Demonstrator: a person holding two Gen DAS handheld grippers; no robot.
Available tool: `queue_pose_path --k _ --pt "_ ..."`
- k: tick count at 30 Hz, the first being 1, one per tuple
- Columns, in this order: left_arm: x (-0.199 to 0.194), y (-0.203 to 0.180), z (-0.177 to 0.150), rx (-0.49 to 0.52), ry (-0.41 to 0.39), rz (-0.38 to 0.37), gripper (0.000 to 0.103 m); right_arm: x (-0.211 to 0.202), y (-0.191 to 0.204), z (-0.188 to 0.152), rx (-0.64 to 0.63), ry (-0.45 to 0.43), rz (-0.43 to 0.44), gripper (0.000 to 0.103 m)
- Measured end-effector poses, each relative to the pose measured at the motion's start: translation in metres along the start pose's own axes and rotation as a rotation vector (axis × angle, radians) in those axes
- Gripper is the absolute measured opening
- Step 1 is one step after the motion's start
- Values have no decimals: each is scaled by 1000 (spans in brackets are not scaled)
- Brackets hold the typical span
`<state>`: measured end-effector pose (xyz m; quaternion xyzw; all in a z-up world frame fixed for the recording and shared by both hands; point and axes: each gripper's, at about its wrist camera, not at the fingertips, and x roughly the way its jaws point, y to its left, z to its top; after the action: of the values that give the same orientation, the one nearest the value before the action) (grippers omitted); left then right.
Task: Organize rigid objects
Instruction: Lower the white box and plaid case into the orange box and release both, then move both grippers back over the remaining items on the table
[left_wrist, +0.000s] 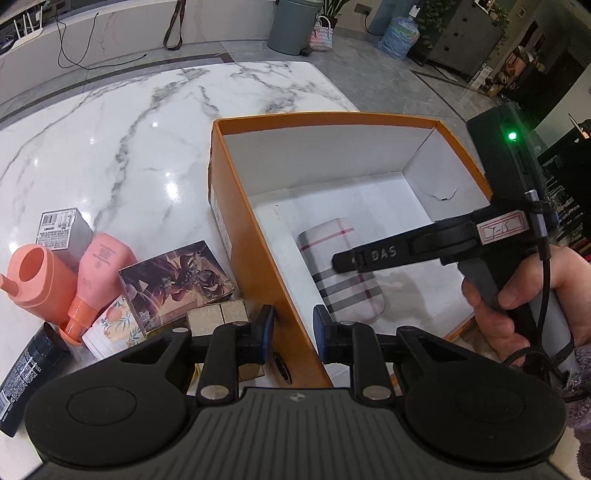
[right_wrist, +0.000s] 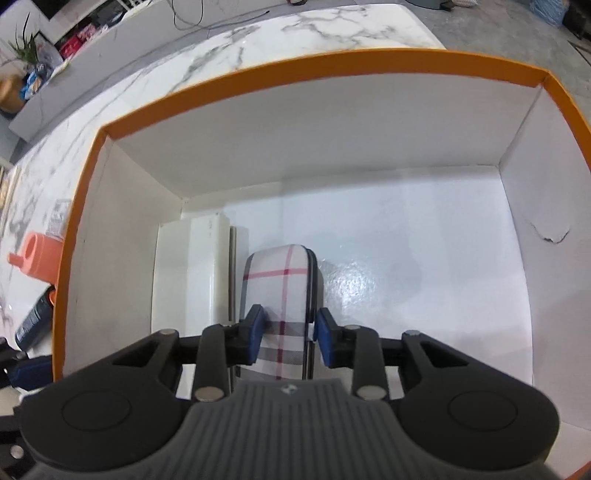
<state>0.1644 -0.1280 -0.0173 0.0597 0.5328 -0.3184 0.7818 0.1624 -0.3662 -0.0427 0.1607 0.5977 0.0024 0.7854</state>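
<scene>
Plaid fabric-covered case (right_wrist: 284, 295) rests inside the orange cardboard box (right_wrist: 332, 66), so my right gripper (right_wrist: 288, 339) spreads loose around it. My left gripper (left_wrist: 293, 332) pinches the box wall, steadying it.

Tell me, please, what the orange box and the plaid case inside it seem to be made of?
The orange box looks like matte cardboard: thin flat walls with folded corners, white inside, and a small tear in one inner wall. The plaid case looks like a hard shell with a smooth printed cover, perhaps fabric or faux leather; its rounded end keeps its form, and a dark edge shows along one side.
</scene>
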Motion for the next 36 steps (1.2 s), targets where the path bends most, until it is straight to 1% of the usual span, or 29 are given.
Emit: queue_pose_path --k 4,6,8,10,12,14,17,22,24,27,30,32,35,36 --pt "-1 -1 -1 6 -6 -1 25 2 11 2 -71 1 -32 33" --pt "-4 1 -2 -2 -16 -4 26 5 13 3 -90 12 -45 37" --pt "-12 3 -2 -3 -31 6 30 5 17 1 -107 14 -87 41" --pt "-22 8 -3 -9 -46 1 36 2 22 0 -136 -9 -138 42" --pt "-34 12 -4 -2 -61 0 37 -4 25 -2 -146 -31 -159 46" --pt "-46 16 -7 24 -80 43 36 -14 27 -5 -147 -58 -126 46" --pt "-68 28 -14 45 -101 69 36 -34 38 -9 -191 -113 -66 46" --pt "-103 50 -30 106 -137 164 37 -66 78 -17 -341 -229 23 48" --pt "-114 60 -37 130 -140 186 37 -76 96 -22 -411 -258 50 48" --pt "-123 72 -48 161 -140 216 37 -84 128 -30 -545 -281 60 48" --pt "-125 81 -59 209 -130 223 37 -83 155 -36 -692 -280 25 48" --pt "-120 87 -65 259 -102 250 39 -78 171 -41 -792 -252 12 48" --pt "-108 100 -70 317 -46 287 44 -65 184 -51 -926 -201 -18 48" --pt "-103 105 -72 338 -30 301 48 -60 186 -54 -965 -185 -25 48"
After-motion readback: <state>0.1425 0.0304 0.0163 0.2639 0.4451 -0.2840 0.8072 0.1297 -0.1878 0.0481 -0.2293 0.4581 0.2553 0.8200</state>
